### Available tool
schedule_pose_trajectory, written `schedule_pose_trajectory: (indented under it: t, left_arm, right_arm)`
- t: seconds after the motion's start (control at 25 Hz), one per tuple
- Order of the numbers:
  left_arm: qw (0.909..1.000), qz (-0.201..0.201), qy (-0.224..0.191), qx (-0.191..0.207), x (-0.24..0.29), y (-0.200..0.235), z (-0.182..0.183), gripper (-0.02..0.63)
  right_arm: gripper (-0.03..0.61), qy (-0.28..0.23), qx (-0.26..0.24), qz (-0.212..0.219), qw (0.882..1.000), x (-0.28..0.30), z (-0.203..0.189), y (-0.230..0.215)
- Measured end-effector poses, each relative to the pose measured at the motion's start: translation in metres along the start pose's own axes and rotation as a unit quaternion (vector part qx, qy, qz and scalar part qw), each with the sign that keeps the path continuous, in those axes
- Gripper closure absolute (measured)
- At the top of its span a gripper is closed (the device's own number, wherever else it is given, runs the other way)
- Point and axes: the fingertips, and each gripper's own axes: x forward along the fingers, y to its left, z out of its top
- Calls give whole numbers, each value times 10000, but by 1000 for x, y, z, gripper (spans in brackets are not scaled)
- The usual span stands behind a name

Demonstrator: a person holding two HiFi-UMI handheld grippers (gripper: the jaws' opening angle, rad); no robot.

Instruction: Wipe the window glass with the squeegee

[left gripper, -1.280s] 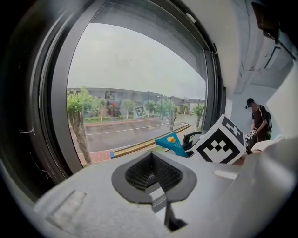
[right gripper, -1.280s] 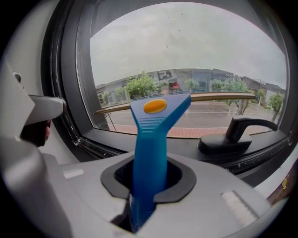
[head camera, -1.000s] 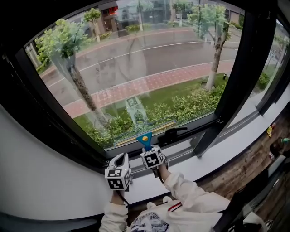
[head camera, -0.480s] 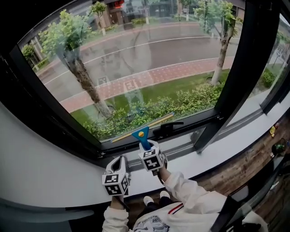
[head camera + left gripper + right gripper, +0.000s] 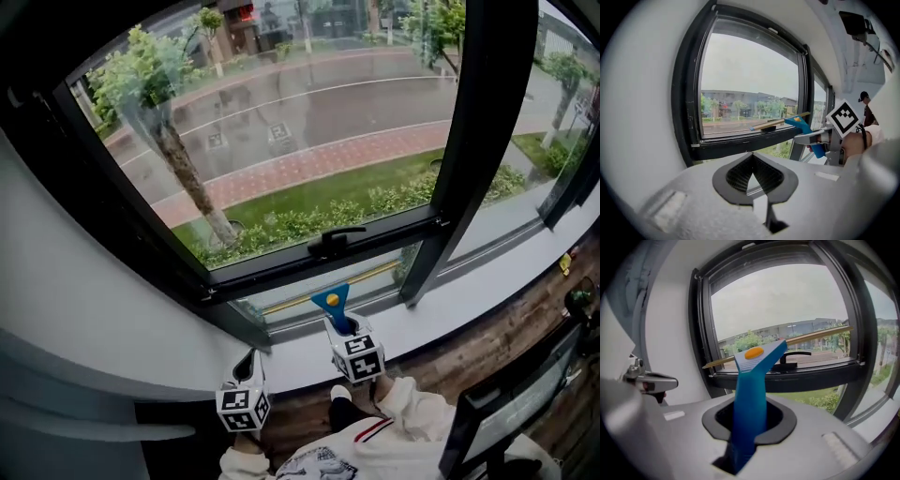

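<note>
The squeegee [image 5: 331, 302] has a blue handle with an orange dot and a long yellow blade. My right gripper [image 5: 343, 326] is shut on its handle and holds it upright. The blade lies level across the narrow lower pane [image 5: 281, 302], under the black sash rail; I cannot tell whether it touches. Above is the big window glass [image 5: 281, 122]. In the right gripper view the squeegee [image 5: 752, 380] rises out of the right gripper [image 5: 749, 420]. My left gripper [image 5: 246, 361] hangs lower left, shut and holding nothing. In the left gripper view the squeegee [image 5: 801, 125] is at right, past the left gripper [image 5: 752, 180].
A black window handle [image 5: 336, 240] sits on the sash rail just above the blade. A thick black mullion [image 5: 459, 141] stands to the right, and a white sill [image 5: 487, 291] runs below. The white wall [image 5: 84, 309] is at left, the wooden floor [image 5: 553, 337] at right.
The right gripper has brought the squeegee down from the bottom of the big pane to below the window handle. The left gripper has dropped lower and away from the right one.
</note>
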Motion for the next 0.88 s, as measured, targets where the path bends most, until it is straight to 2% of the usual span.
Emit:
schedule_pose_trajectory:
  t: [0.2, 0.36, 0.48, 0.6, 0.72, 0.88]
  left_arm:
    - [9990, -24, -446, 18, -80, -35, -23, 611]
    - [9973, -167, -712, 40, -162, -81, -63, 611]
    - [9967, -225, -780, -30, -222, -110, -99, 611]
    - [9971, -283, -686, -171, -272, -139, -129, 611]
    - [9966, -418, -698, -137, -310, -175, -138, 611]
    - [9950, -579, -814, 48, -344, -219, -129, 611]
  right_arm:
    - [505, -195, 330, -328, 9987, -124, -63, 5]
    - [505, -789, 618, -418, 9941, -227, -96, 34]
    - [506, -1046, 638, -458, 9914, -297, -119, 55]
    - [505, -976, 546, -511, 9924, -353, -146, 73]
    - [505, -957, 584, -546, 9922, -399, -165, 83]
    - [505, -999, 565, -456, 9923, -442, -179, 92]
